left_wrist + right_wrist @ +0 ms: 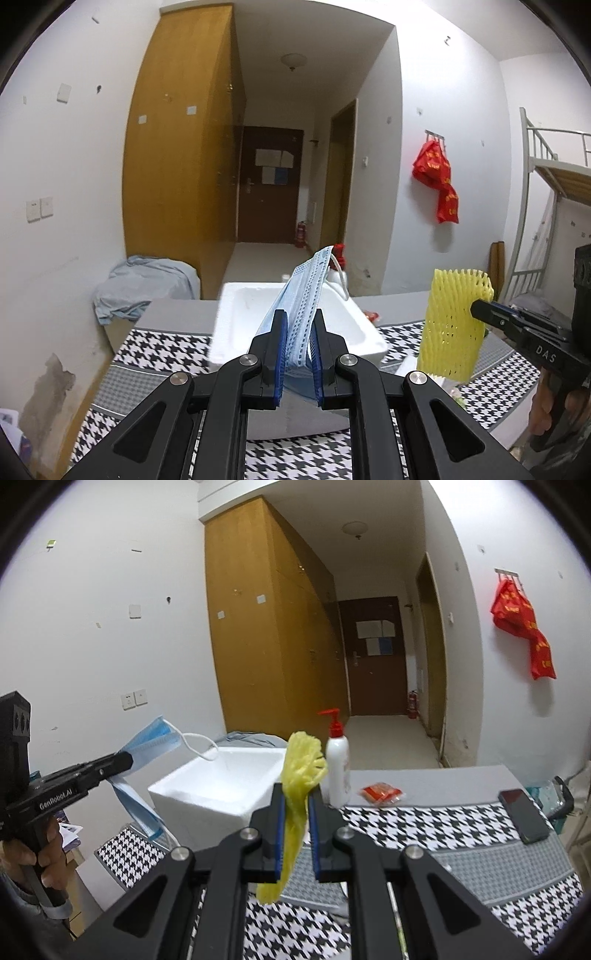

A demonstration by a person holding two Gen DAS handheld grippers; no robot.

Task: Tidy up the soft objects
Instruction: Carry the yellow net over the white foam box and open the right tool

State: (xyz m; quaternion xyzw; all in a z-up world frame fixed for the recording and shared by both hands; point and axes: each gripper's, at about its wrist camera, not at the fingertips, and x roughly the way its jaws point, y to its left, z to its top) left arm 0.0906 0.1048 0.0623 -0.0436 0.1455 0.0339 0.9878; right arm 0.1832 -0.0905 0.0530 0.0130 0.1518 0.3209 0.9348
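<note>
Jaws clamp a blue mask [300,306] and yellow foam net [295,812] above the white foam box [207,794], beside a pump bottle [338,768].

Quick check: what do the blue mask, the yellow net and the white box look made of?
Blue mask: thin, pleated, matte, likely nonwoven fabric; it droops.
Yellow net: soft foam mesh, going by its open diamond holes.
White box: thick, matte, slightly grainy walls; probably foam polystyrene.

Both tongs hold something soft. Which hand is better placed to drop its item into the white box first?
Probably left. The left tongs hold the mask right in front of the box. The right tongs hold the yellow net beside the box, further off.
</note>
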